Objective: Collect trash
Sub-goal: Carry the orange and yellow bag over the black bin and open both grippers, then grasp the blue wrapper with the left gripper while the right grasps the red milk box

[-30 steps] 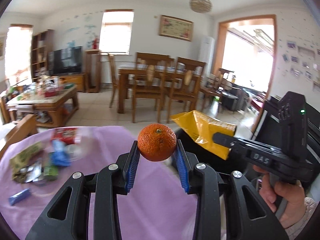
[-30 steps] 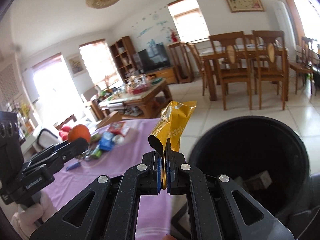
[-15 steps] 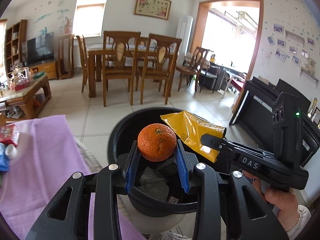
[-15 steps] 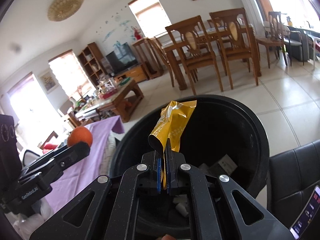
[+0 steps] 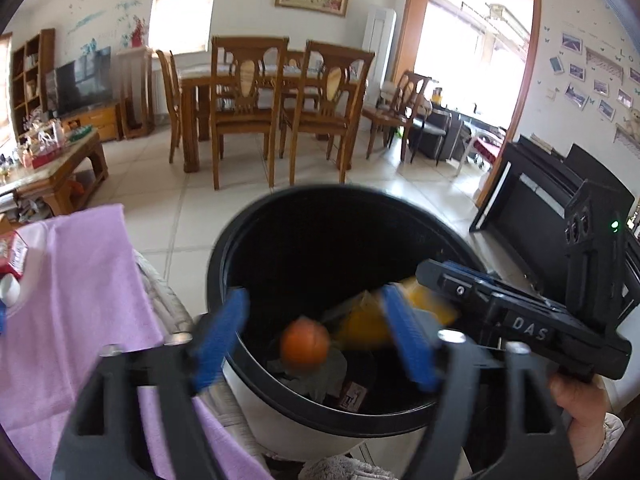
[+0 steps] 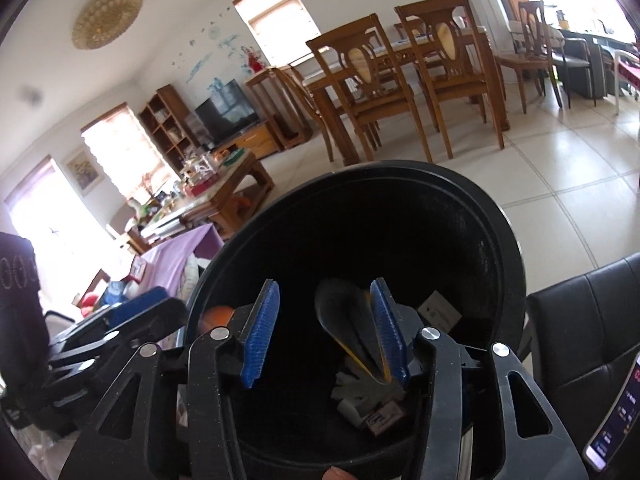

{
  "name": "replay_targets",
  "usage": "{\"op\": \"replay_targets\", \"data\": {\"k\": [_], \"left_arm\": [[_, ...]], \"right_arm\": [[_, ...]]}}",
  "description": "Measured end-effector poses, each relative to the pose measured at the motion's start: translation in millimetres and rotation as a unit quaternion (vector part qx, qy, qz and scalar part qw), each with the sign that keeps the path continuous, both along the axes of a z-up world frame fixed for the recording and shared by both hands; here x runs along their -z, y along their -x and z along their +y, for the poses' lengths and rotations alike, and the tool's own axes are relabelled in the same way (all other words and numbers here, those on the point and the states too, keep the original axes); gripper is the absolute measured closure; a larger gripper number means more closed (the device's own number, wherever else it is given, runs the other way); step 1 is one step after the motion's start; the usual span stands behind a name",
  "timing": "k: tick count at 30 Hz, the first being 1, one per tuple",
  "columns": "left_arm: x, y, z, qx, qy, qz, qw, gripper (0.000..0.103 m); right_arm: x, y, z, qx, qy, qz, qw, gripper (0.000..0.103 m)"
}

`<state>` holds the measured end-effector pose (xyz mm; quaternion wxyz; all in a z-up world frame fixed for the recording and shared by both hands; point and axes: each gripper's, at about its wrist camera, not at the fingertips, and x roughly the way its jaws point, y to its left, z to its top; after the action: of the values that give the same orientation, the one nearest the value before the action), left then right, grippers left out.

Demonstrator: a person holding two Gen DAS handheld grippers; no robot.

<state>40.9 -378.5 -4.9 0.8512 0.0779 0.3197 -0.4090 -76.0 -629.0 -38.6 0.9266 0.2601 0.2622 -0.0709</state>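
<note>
A round black trash bin [image 5: 256, 224] [image 6: 508, 240] stands below both grippers. My left gripper [image 5: 320, 332] hovers over its near rim, jaws opening, and the orange [image 5: 305, 343] is loose below them, blurred, dropping into the bin; a sliver of the orange [image 6: 216, 317] shows in the right wrist view. My right gripper [image 6: 324, 328] is over the bin too, jaws opening; the yellow snack bag [image 6: 352, 320] slips down beside the right pad, free of the left one. The same bag [image 5: 360, 326] shows blurred behind the left gripper's right finger.
Paper scraps and a small box [image 6: 384, 410] lie on the bin's bottom. A purple cloth [image 5: 80, 300] with more wrappers covers the surface at left. A black piano [image 5: 532, 196] stands right, a black chair [image 6: 580, 320] beside the bin, dining chairs [image 5: 248, 108] beyond on tiled floor.
Both grippers swung from the purple cloth to above the bin. Then both opened: the orange left the left pads and the yellow bag came loose from the right ones, falling into the bin.
</note>
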Motion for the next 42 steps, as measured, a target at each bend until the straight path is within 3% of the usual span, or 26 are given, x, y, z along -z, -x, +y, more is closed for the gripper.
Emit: {"op": "replay_targets", "data": {"k": [6,8,17,25,30,32,35,39,40,41,42], "left_arm": [[-18,11,23,0.002,0.014,-0.017,0.9998,0.022],[-22,13,39,-0.004,0.019,-0.019,0.9996,0.022],[-28,-4,150,-0.075,0.013,-0.009,0.9970,0.022],[-5,-46,294,-0.177,-0.046,0.007,0.9832,0.022],[11,-80,348,-0.194,-0.097,0.029,0.9758,0.023],[22,-93,361,-0.185,-0.117,0.048,0.9745,0.037],[35,-111,367,-0.168,-0.133,0.073,0.9740,0.049],[38,-121,373,-0.163,-0.160,0.063,0.9716,0.061],[37,-125,376,-0.161,-0.145,0.069,0.9737,0.068],[38,-125,380,-0.165,-0.143,0.070,0.9735,0.080],[38,-126,384,-0.173,-0.144,0.069,0.9719,0.084]], "right_arm": [[-14,1,16,-0.002,0.018,-0.004,1.000,0.054],[-21,-1,25,-0.008,0.023,-0.010,1.000,0.043],[-48,-40,118,-0.087,0.056,-0.015,0.994,0.040],[-59,-87,218,-0.162,0.070,-0.006,0.984,0.040],[-57,-115,277,-0.206,0.076,0.006,0.976,0.040],[-56,-125,298,-0.224,0.076,0.012,0.972,0.040],[-55,-136,320,-0.240,0.082,0.018,0.967,0.040],[-52,-154,347,-0.257,0.093,0.029,0.962,0.040],[-53,-160,351,-0.258,0.094,0.031,0.961,0.040],[-54,-165,354,-0.258,0.096,0.033,0.961,0.040],[-54,-172,359,-0.260,0.099,0.037,0.960,0.040]]}}
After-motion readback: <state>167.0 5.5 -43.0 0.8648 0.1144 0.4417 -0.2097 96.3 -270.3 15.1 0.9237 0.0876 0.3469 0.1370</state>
